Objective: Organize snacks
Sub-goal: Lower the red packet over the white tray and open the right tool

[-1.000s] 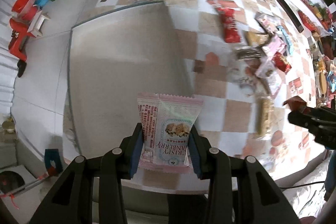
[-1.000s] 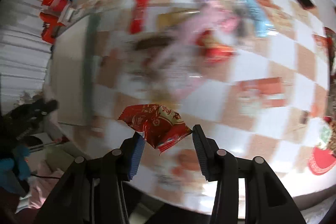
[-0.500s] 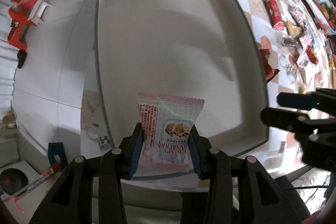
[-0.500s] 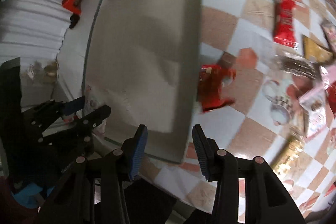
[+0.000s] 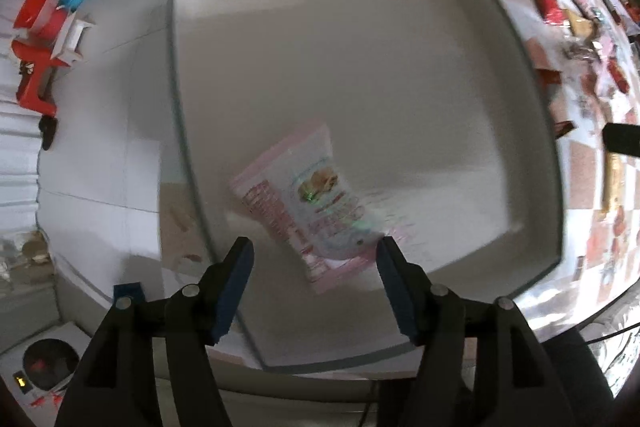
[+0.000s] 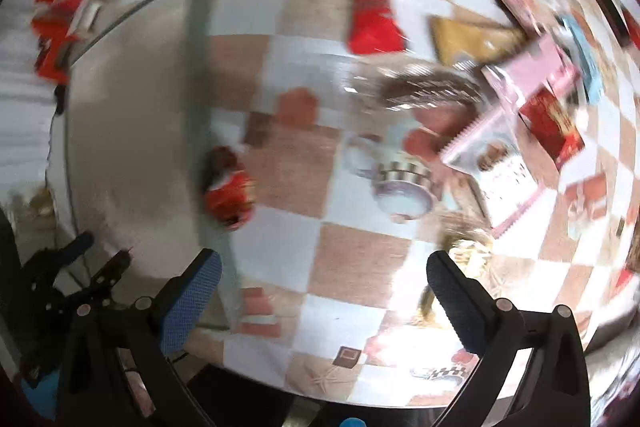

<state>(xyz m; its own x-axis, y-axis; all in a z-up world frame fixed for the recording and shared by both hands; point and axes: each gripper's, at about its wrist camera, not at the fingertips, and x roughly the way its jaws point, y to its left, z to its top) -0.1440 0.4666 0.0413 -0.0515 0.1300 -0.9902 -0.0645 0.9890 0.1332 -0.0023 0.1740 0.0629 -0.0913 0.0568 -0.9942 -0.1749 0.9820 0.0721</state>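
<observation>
Between the spread blue pads of your left tool lies the pink cranberry snack packet, tilted, blurred, and clear of both pads. It sits inside the shallow grey rectangular tray, in the near part toward the tray's left wall; whether it rests flat on the tray floor you cannot tell from the blur. Your left tool stands wide and grips nothing.

Your right tool is also wide, with nothing between its pads, and it hangs over the bench covered in an orange-and-white checked cloth. Just off the tray's right wall, on the cloth, lies a small crumpled red snack wrapper, touching or nearly touching that wall.

Farther across the bench, well apart from the tray, the other snacks lie in a loose cluster: a long red packet, a tan triangular packet, a pink-and-white packet and a dark red packet beside it. All of this is smeared by motion, so finer detail is unreadable.

Beyond the tray's left side, red and green plastic items sit on the white surface.
</observation>
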